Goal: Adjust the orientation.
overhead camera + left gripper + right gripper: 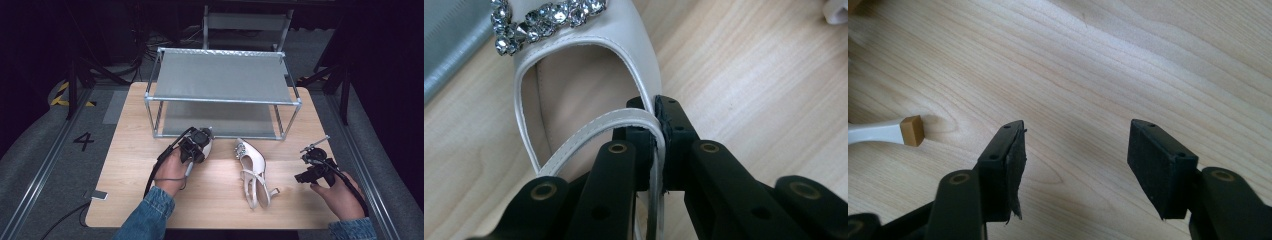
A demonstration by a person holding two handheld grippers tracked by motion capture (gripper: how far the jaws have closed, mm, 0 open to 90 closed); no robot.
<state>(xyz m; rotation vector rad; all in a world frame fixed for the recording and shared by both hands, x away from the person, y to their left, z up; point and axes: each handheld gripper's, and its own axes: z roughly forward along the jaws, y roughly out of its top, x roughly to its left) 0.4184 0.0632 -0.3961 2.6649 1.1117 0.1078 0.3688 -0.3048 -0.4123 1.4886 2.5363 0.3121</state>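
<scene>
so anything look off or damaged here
Yes: the pad on one jaw of the right gripper is frayed, peeling at its lower edge. The loose shoe lies on its side on the table.

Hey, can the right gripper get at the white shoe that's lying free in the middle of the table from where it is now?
Probably yes. The right gripper hangs open over bare table, with nothing between it and the white shoe beside it. The left gripper is shut on the other shoe, well clear.
</scene>
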